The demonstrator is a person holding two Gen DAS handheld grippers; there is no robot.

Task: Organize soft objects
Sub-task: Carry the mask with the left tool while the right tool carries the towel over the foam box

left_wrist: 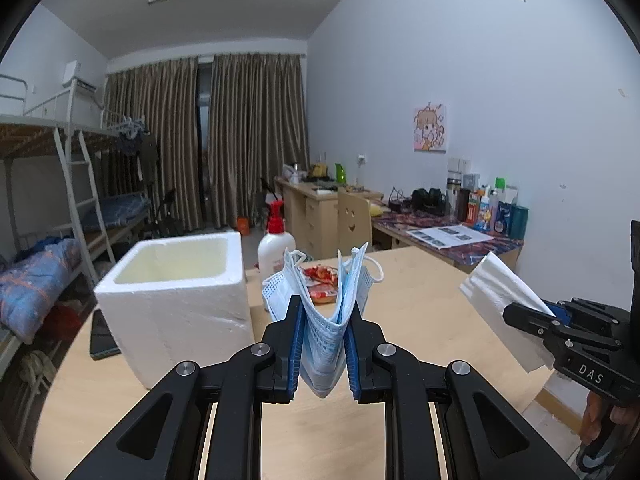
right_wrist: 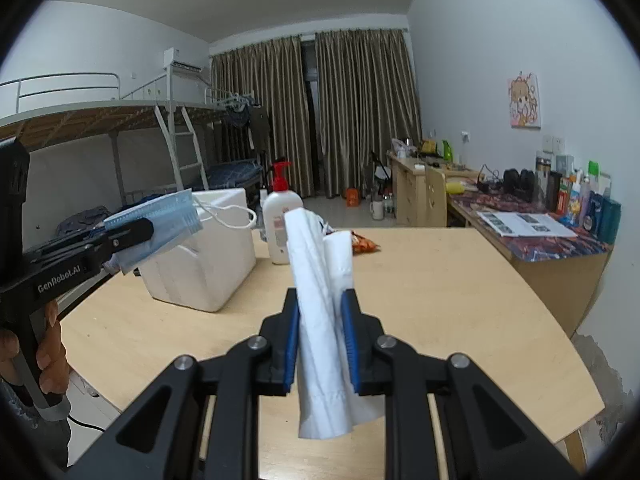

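My left gripper [left_wrist: 323,304] is shut on a bunch of blue face masks [left_wrist: 324,336], folded between the blue pads with ear loops sticking up. It hangs above the table, just right of the white foam box [left_wrist: 176,300]. The right wrist view shows the same masks [right_wrist: 160,228] and the left gripper [right_wrist: 132,232] in front of the foam box [right_wrist: 204,256]. My right gripper [right_wrist: 323,300] is shut on a folded white paper towel [right_wrist: 320,320], held upright over the table. The left wrist view has that paper towel [left_wrist: 500,300] and the right gripper [left_wrist: 520,312] at the right.
A wooden table [left_wrist: 420,320] carries a white pump bottle with a red top [left_wrist: 274,248], a red snack packet [left_wrist: 322,280] and a dark phone [left_wrist: 100,336] left of the box. A desk with bottles and papers [left_wrist: 460,232] stands against the right wall. Bunk beds [left_wrist: 48,200] are at left.
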